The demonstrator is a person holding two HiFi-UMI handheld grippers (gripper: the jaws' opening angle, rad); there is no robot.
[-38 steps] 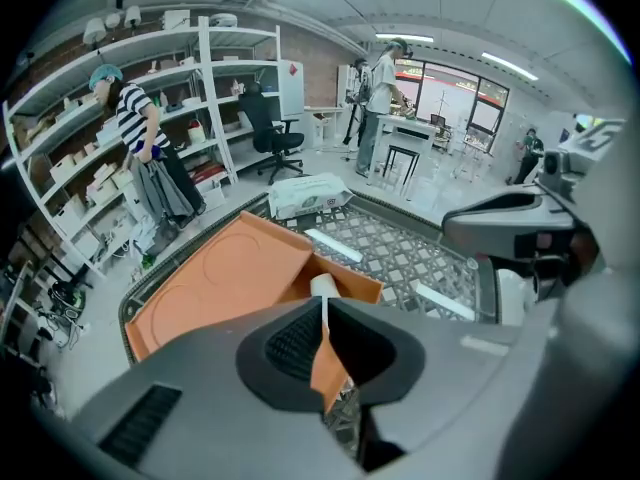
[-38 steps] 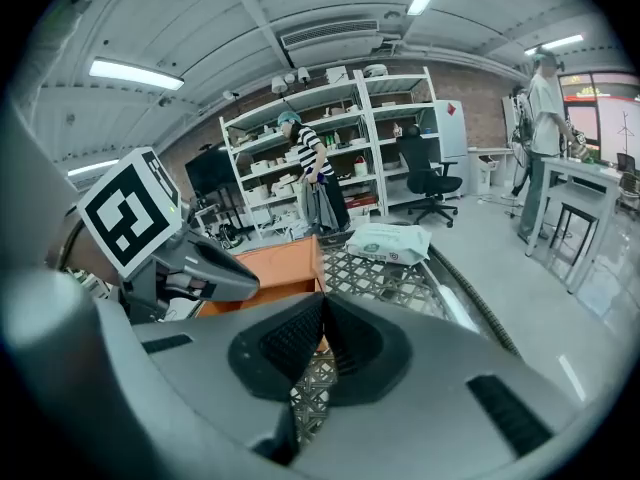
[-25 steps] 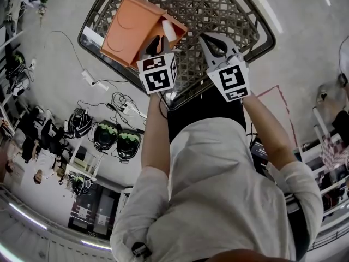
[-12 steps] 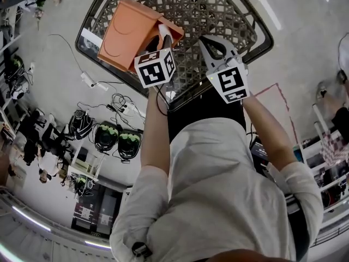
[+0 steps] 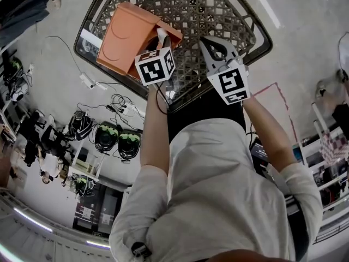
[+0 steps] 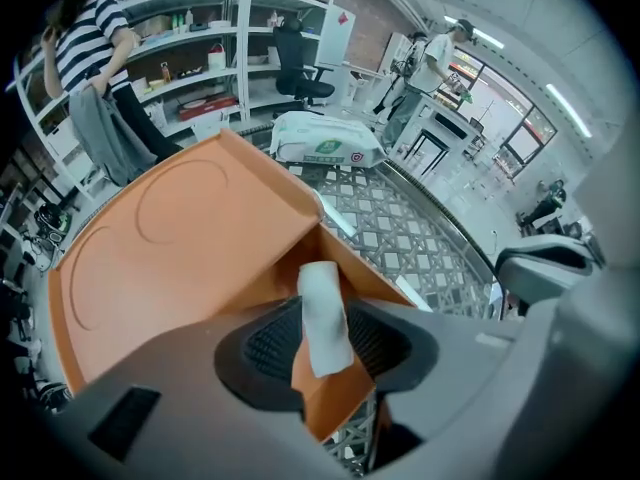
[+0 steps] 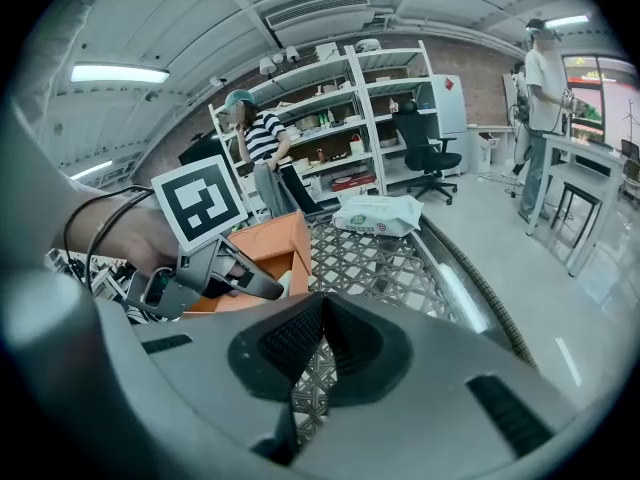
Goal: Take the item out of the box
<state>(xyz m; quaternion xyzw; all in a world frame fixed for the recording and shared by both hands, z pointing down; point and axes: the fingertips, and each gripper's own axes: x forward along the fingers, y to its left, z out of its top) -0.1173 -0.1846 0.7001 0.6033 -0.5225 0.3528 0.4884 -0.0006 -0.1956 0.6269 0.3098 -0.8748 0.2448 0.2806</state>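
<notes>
An orange cardboard box [image 5: 122, 34] lies in the wire basket [image 5: 218, 10] with its end flaps open. A white rolled item [image 6: 323, 313] sticks up out of that open end. My left gripper [image 6: 325, 343] points steeply down at the box mouth. Its jaws have just been opening and now stand open, with the white item and an orange flap between the pads. In the head view the left gripper [image 5: 162, 41] sits at the box's right end, by the white item [image 5: 162, 33]. My right gripper [image 5: 206, 40] hangs shut and empty over the mesh to the right, pads together [image 7: 320, 333].
A white packet [image 6: 325, 138] lies at the basket's far end, also in the right gripper view [image 7: 380, 213]. The basket's rim [image 7: 480, 278] runs along the right. Shelves, a chair and people stand beyond; cables and helmets lie on the floor [image 5: 109, 135].
The left gripper's jaws have spread wider and it has sunk closer onto the box's open end, round the white item. The right gripper has kept still.
</notes>
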